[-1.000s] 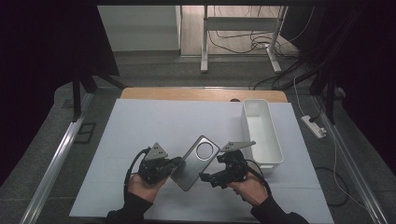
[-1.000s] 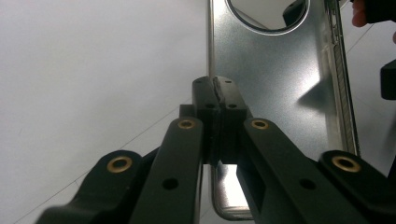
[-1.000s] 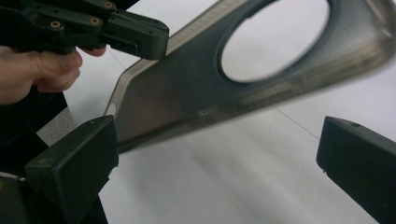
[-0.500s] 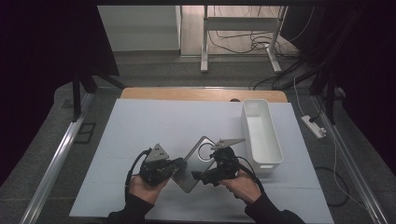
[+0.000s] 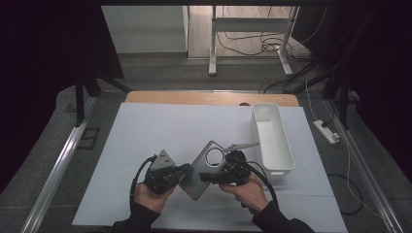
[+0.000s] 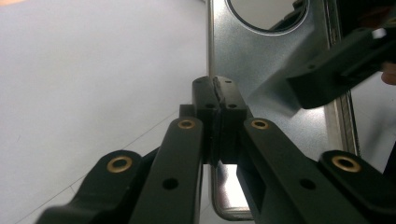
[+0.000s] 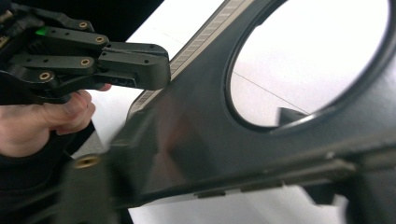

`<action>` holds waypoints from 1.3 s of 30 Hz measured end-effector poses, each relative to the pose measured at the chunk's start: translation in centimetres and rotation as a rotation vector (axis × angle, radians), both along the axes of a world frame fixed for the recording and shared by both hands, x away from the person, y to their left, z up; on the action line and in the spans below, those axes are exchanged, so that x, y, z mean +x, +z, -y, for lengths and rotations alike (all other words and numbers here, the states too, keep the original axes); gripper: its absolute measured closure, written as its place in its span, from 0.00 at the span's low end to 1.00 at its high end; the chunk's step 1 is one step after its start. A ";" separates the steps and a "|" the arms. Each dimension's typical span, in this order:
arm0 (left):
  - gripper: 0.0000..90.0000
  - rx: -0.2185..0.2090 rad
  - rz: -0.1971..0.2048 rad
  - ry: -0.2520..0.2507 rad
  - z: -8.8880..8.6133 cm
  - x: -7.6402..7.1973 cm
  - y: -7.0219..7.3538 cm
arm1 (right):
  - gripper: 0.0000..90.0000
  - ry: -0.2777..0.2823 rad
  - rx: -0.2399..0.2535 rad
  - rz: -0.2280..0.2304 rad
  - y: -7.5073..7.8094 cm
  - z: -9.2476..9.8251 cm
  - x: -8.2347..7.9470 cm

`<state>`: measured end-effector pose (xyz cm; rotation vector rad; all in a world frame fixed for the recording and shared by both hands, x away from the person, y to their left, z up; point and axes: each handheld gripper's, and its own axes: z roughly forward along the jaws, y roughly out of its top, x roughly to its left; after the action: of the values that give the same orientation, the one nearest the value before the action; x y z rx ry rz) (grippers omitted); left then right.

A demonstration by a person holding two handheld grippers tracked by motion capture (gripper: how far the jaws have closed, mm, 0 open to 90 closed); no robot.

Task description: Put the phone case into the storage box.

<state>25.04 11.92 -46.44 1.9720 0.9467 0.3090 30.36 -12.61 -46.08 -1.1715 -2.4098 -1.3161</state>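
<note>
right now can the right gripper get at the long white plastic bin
Probably yes, but not freely: the right gripper sits at the grey metal plate with the round hole, which the left gripper clamps. The long white plastic bin lies beside it, nothing between.

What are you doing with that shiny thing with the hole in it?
A person holds tongs in each hand over a white table. The left tongs are clamped on the edge of a metal plate with a round hole. The right tongs are at the plate's other side; whether they grip it is unclear. A white bin sits to the right.
</note>
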 end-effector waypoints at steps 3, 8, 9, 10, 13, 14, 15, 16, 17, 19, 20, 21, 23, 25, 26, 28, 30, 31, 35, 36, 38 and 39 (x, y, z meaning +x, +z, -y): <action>0.99 -0.004 0.005 0.002 0.0 -0.1 0.0 | 0.57 0.023 0.055 -0.037 -0.2 0.1 0.1; 0.99 -0.004 0.016 -0.003 0.1 -0.2 -0.1 | 0.76 0.023 0.133 -0.106 -0.4 0.4 0.4; 0.99 -0.005 0.017 -0.005 0.1 -0.2 -0.1 | 0.78 0.022 0.144 -0.118 -0.5 0.5 0.5; 0.99 -0.005 0.016 -0.007 0.1 -0.2 -0.1 | 0.80 0.022 0.159 -0.133 -0.6 0.6 0.5; 0.98 -0.007 0.013 -0.015 0.1 -0.1 -0.2 | 0.85 0.016 0.191 -0.163 -0.7 0.7 0.6; 0.98 -0.006 0.011 -0.018 0.1 -0.1 -0.2 | 0.86 0.014 0.197 -0.169 -0.7 0.8 0.7; 0.98 -0.006 0.010 -0.020 0.1 -0.1 -0.3 | 0.88 0.014 0.200 -0.172 -0.7 0.8 0.7; 0.98 -0.006 0.010 -0.024 0.1 -0.1 -0.3 | 0.89 0.012 0.202 -0.173 -0.7 0.8 0.7; 0.98 -0.005 0.008 -0.027 0.1 -0.1 -0.3 | 0.90 0.009 0.204 -0.176 -0.8 0.8 0.7; 0.97 -0.003 0.006 -0.035 0.1 -0.1 -0.3 | 0.92 0.005 0.198 -0.179 -0.8 0.9 0.7; 0.97 -0.007 0.006 -0.040 0.1 -0.1 -0.4 | 0.94 0.006 0.198 -0.182 -0.8 0.9 0.7; 0.96 -0.006 0.001 -0.044 0.1 0.0 -0.4 | 0.94 -0.004 0.203 -0.188 -0.9 0.9 0.7; 0.95 -0.019 -0.004 -0.053 0.0 0.0 -0.4 | 0.95 -0.002 0.202 -0.199 -0.9 1.0 0.7; 0.84 -0.030 -0.009 -0.059 -0.1 0.1 -0.3 | 0.95 0.001 0.192 -0.193 -0.9 0.9 0.6; 0.84 -0.027 -0.003 -0.055 -0.1 0.1 -0.2 | 0.95 0.001 0.192 -0.193 -0.9 0.9 0.6; 0.70 -0.028 -0.007 -0.058 -0.3 0.3 -0.1 | 0.95 0.005 0.191 -0.190 -0.9 0.9 0.6; 0.56 -0.022 -0.007 -0.050 -0.5 0.4 -0.2 | 0.95 0.008 0.188 -0.181 -0.9 1.0 0.6; 0.52 -0.025 -0.019 -0.060 -0.7 0.6 -0.2 | 0.95 0.009 0.187 -0.175 -0.8 1.0 0.6; 0.34 -0.054 -0.056 -0.083 -1.2 1.0 -0.5 | 0.95 0.035 0.184 -0.145 -0.6 1.1 0.5; 0.30 -0.058 -0.062 -0.086 -1.4 1.1 -0.5 | 0.95 0.046 0.181 -0.135 -0.6 1.1 0.5; 0.22 -0.076 -0.085 -0.104 -1.7 1.2 -0.6 | 0.95 0.063 0.173 -0.118 -0.5 1.2 0.4; 0.20 -0.087 -0.094 -0.115 -1.9 1.3 -0.7 | 0.95 0.076 0.169 -0.105 -0.4 1.2 0.4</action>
<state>26.36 13.80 -47.12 1.9653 0.8860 0.1090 30.72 -13.86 -46.50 -1.0650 -2.1999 -1.3680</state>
